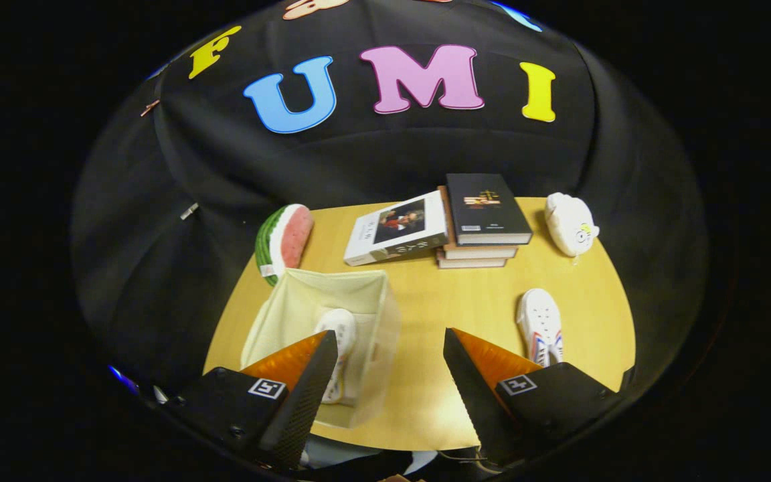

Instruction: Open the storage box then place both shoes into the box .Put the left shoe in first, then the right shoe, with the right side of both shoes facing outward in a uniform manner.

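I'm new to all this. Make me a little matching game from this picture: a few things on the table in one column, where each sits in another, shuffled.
Things:
1. shoe in the box
2. second shoe
3. watermelon slice toy
4. dark book

Places:
A. on top of the book stack
B. inside the open storage box
C. on the bare table, beside one finger of the open gripper
D. just beyond the box

Pairs: 1-B, 2-C, 3-D, 4-A

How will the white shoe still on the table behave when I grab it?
The shoe looks small and soft-sided, so it is probably light and may squash a little in the gripper, whose jaws stand open. It lies flat on the table, so it is unlikely to roll, though it could slide on the smooth wood.
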`<state>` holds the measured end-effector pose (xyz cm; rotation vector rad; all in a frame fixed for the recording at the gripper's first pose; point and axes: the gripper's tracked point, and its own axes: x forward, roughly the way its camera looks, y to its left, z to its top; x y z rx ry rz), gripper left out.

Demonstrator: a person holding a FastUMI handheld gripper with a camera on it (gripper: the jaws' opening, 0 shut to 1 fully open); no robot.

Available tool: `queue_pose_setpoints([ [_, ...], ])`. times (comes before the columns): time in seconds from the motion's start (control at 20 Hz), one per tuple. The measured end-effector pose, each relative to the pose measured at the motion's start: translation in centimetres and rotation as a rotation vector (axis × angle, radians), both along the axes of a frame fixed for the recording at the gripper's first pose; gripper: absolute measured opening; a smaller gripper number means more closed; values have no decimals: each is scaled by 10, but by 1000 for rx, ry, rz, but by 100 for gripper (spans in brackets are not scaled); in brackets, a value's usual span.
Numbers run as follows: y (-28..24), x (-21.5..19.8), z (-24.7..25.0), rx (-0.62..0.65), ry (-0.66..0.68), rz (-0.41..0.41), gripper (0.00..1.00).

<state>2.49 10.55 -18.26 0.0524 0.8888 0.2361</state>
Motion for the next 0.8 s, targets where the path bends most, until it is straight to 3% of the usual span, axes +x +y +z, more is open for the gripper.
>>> queue_pose_setpoints([
  [0.3,-133,4,-40,-151,6,-29,99],
  [0.5,-206,1,-92,-223,83,-46,99],
  [0.8,-268,-11,-171,-312,218,37,99],
])
